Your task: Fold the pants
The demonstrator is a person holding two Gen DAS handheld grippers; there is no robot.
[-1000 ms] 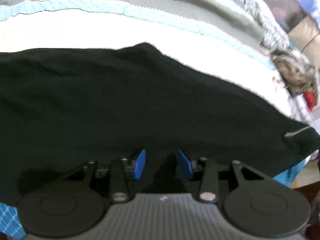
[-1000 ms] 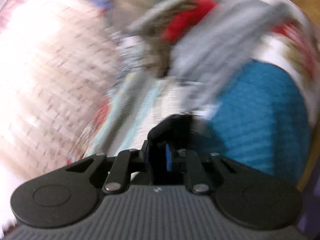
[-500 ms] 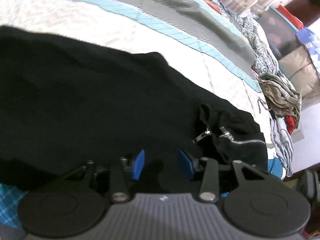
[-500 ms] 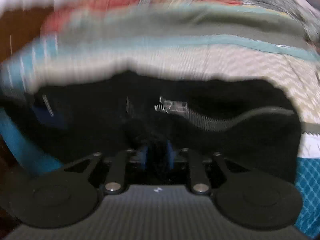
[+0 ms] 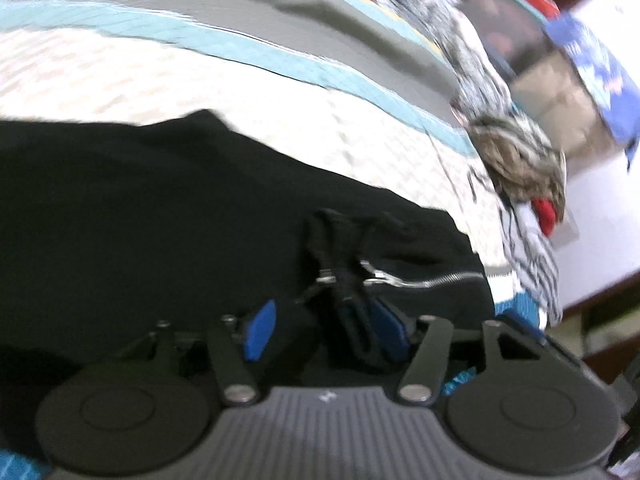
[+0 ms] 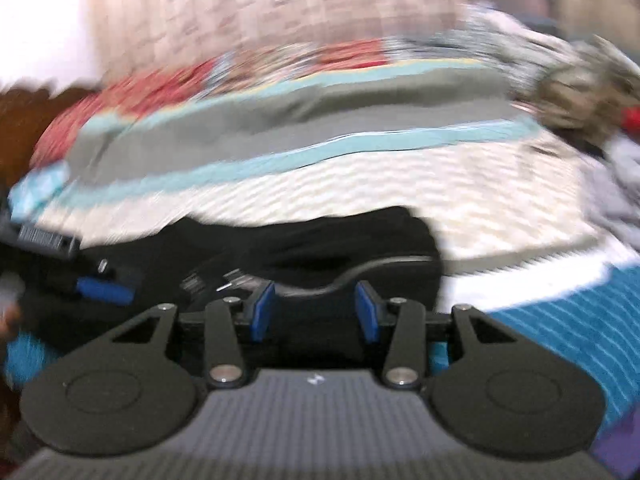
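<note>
Left gripper [image 5: 324, 330] jaws apart, just been opening; a black strap or fold of the pants [image 5: 160, 216] sits between the blue pads [image 5: 260, 330], closer to the right one, but pads don't look pressed on it, blur makes contact hard to call. Right gripper [image 6: 316, 314] also apart, just been opening, pads [image 6: 264, 312] clear of the fabric; black cloth lies under and between them, not pinched. Pants lie flat on the bed's cream quilted cover [image 5: 200, 84], near the front edge. In the left wrist view the long axis runs left to right, sloping down to the right, with the bunched end carrying the silver zipper [image 5: 432, 280] at the right, just ahead of the left gripper. In the right wrist view the same zipper end [image 6: 232, 280] sits just beyond the pads, the rest of the fabric spreading left. Beyond the pants: teal stripe [image 5: 280, 60], grey band of the cover. Far right: heap of mixed clothes [image 5: 520, 160] with a red piece, well apart from the pants. Both views motion-blurred.
</note>
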